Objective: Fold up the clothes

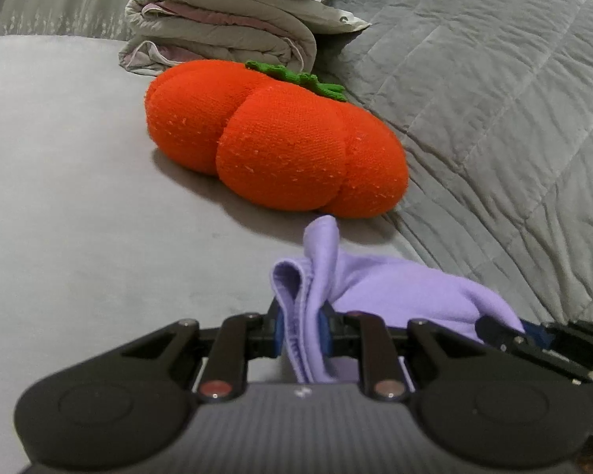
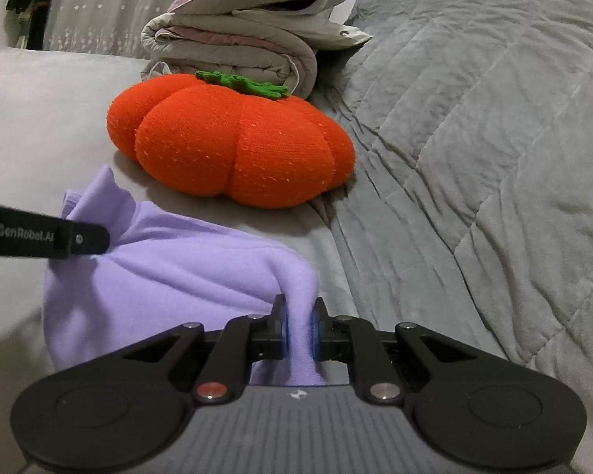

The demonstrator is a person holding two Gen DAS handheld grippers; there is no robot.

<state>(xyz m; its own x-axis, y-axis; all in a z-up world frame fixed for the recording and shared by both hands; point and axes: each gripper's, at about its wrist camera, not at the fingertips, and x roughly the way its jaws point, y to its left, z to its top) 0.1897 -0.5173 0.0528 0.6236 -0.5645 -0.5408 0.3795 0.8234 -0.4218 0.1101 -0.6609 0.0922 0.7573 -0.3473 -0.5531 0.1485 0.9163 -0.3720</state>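
Orange pumpkin cushion (image 2: 233, 146) on grey bed sheet (image 1: 59, 197) — folded quilts (image 2: 233, 39) behind, grey quilted blanket (image 2: 474, 138) beside.

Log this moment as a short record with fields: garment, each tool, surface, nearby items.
garment: lilac cloth, bunched, held at two spots
left tool: shut on a folded edge of the cloth
right tool: shut on another pinch of the cloth
surface: smooth grey bed sheet
nearby: orange pumpkin cushion just beyond the cloth; folded quilt stack behind it; grey quilted cover on the right
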